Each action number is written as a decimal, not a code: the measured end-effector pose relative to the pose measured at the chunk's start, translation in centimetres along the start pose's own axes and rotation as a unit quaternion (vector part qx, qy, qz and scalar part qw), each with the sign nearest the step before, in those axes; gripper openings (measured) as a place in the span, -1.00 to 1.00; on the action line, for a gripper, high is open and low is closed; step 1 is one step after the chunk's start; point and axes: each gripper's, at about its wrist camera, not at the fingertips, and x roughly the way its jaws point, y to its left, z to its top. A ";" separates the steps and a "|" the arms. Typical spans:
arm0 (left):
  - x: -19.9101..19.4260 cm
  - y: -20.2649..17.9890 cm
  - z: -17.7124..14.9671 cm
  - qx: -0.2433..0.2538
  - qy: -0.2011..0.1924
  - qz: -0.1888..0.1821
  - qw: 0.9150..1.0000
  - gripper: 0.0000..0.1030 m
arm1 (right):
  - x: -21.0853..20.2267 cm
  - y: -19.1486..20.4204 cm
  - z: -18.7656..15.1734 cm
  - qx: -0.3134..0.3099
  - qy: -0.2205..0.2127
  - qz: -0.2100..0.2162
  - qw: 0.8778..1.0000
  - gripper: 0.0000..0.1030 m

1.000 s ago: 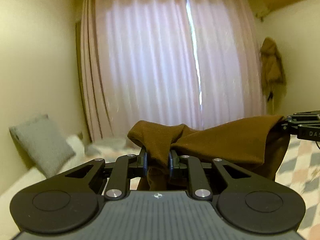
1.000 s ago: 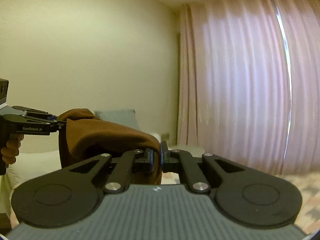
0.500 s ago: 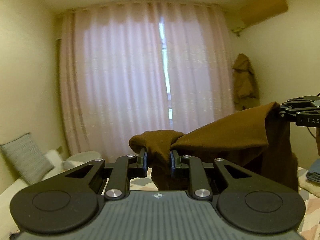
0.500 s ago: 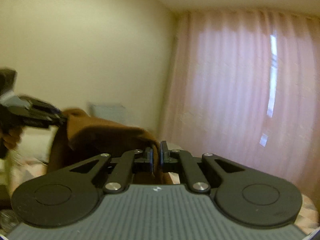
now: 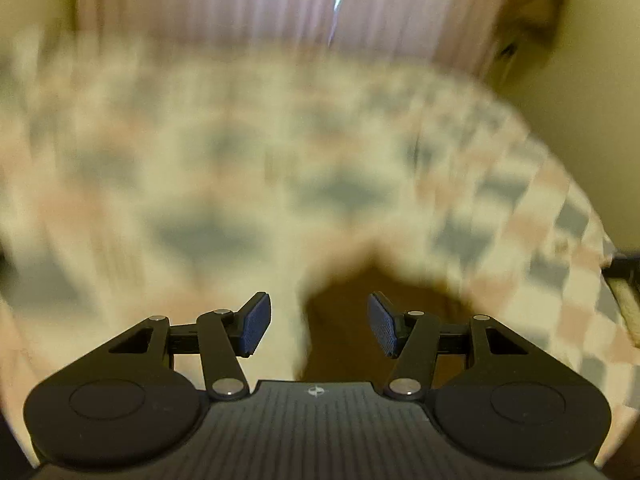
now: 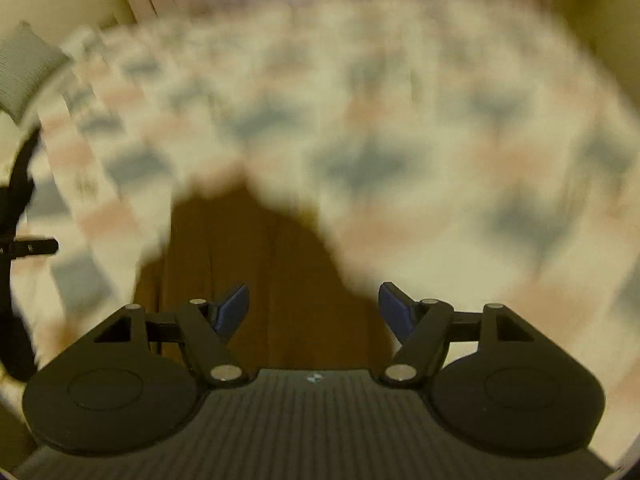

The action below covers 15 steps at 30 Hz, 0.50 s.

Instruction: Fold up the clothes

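Brown garment [image 6: 272, 264]: I count one, on checked bedspread [image 5: 248, 168] | left gripper [image 5: 318, 330], right gripper [image 6: 314, 312]: jaws just opened, gripping nothing

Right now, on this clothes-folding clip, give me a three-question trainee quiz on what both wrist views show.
1. True or false: the left gripper is clamped on the brown garment.
2. Which surface lies under the garment? A) checked bedspread B) wooden desk C) tiled floor
3. Fill in: the right gripper has its jaws ____.

Key: 1 false, its jaws have just been opening and the pads stand clear of the cloth; 2 A, the checked bedspread; 3 open, just opened above the garment.
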 end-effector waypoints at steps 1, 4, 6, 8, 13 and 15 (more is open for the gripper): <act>1.2 0.7 -2.5 -0.027 0.028 -0.006 0.999 0.08 | 1.2 -0.8 -2.0 0.018 0.031 0.009 0.999 0.33; 2.9 1.7 -9.4 -0.086 0.086 -0.012 0.993 0.12 | 3.7 -2.4 -5.5 0.023 0.072 0.014 0.997 0.33; 4.1 2.3 -14.0 -0.125 0.124 -0.017 0.984 0.25 | 5.0 -3.2 -5.5 0.009 0.078 0.020 0.997 0.33; 4.7 2.6 -16.5 -0.150 0.124 -0.002 0.981 0.31 | 6.8 -3.5 -3.3 -0.013 0.061 0.040 0.997 0.33; 7.9 4.9 -13.5 -0.177 0.050 0.017 0.983 0.31 | 11.8 -2.2 4.7 -0.103 0.009 0.096 0.990 0.28; 10.2 5.8 -11.6 -0.171 0.028 0.018 0.985 0.31 | 14.2 -1.5 7.1 -0.122 0.001 0.114 0.986 0.19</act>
